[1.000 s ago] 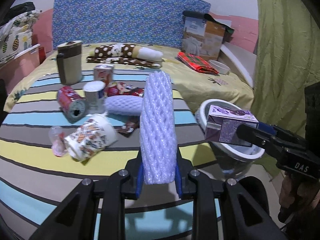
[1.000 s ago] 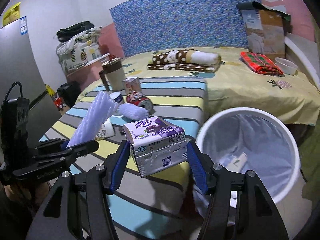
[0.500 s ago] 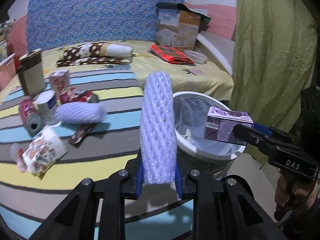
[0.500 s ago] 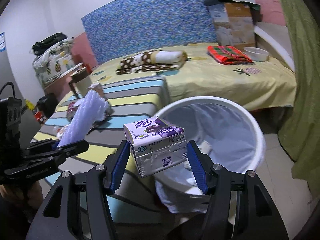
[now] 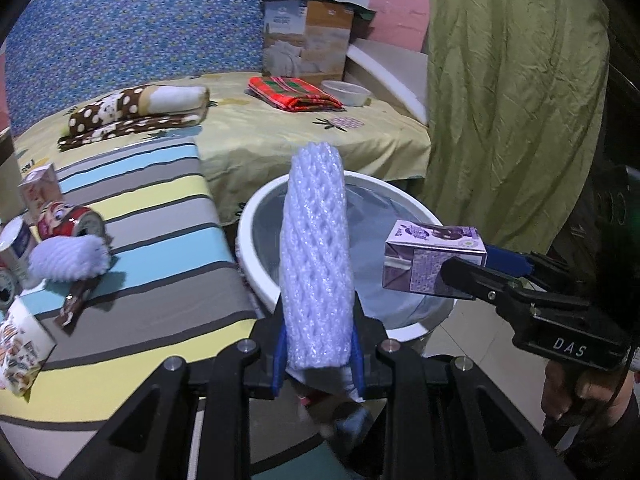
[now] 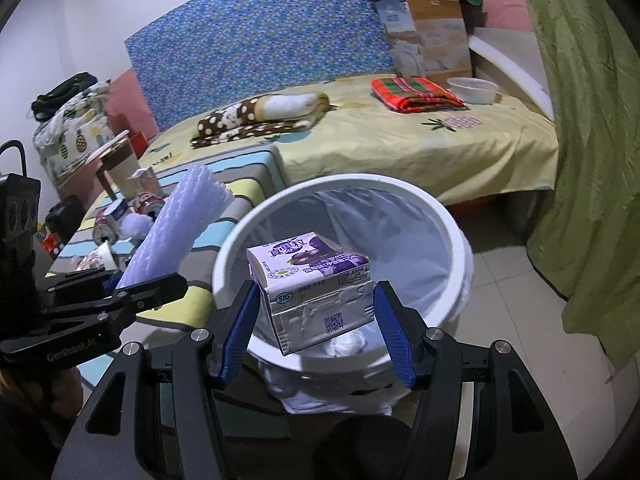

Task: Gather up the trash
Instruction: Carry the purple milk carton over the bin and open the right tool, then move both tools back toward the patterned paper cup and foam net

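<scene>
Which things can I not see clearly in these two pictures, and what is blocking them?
- Trash bin contents: right wrist view, mostly hidden behind the purple carton.
- Bin's near inside: left wrist view, covered by the foam net.
- Printed cup: left wrist view, cut by the edge.

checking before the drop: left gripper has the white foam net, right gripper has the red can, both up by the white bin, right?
Not quite. The right gripper is shut on a purple drink carton, not a red can; the right wrist view shows it over the white bin. The red can lies on the striped cover. The left gripper does hold the white foam net.
</scene>
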